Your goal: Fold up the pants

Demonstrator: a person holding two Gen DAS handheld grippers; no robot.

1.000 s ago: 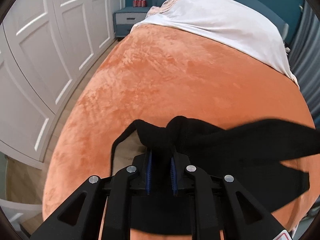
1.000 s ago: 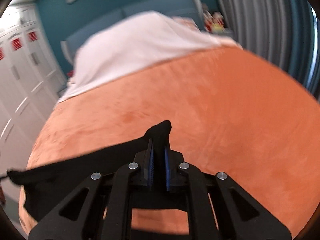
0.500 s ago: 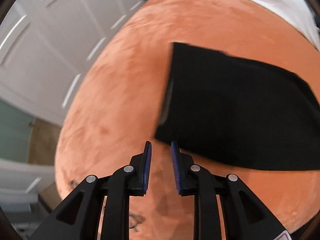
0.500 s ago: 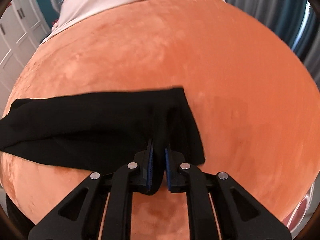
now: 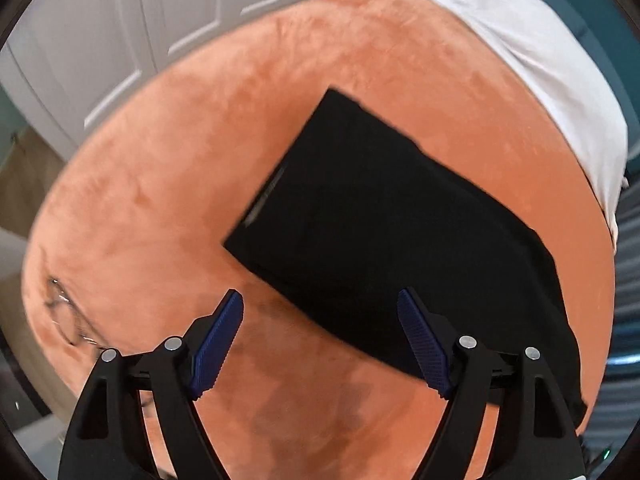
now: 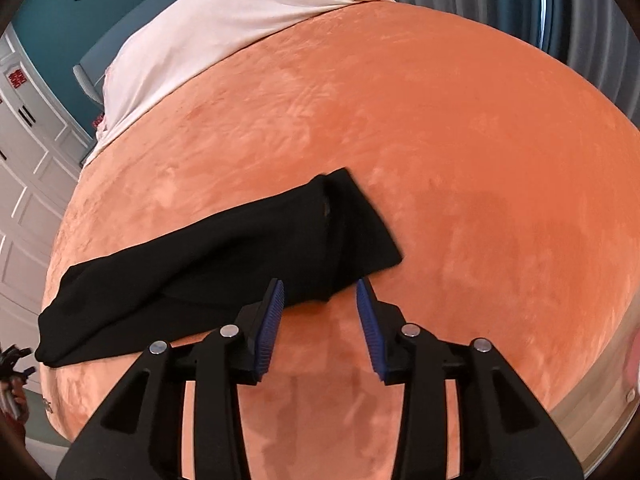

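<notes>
The black pants (image 5: 384, 236) lie flat on the orange bedspread (image 5: 192, 184), stretched out as a long band. In the left wrist view my left gripper (image 5: 320, 300) is open wide and empty, just off the near edge of the pants' wide end. In the right wrist view the pants (image 6: 224, 256) run from the left edge to the middle. My right gripper (image 6: 320, 286) is open and empty, its fingertips just short of the pants' right end.
A white sheet (image 6: 192, 28) covers the head of the bed. White wardrobe doors (image 5: 120, 20) stand along the left of the bed, grey curtains (image 6: 552, 0) along the right. The bedspread's near edge drops to the floor (image 5: 24, 184).
Both grippers have let go of the pants and opened. The pants went from hanging between the grippers to lying flat on the bed. Both grippers have drawn back slightly.
</notes>
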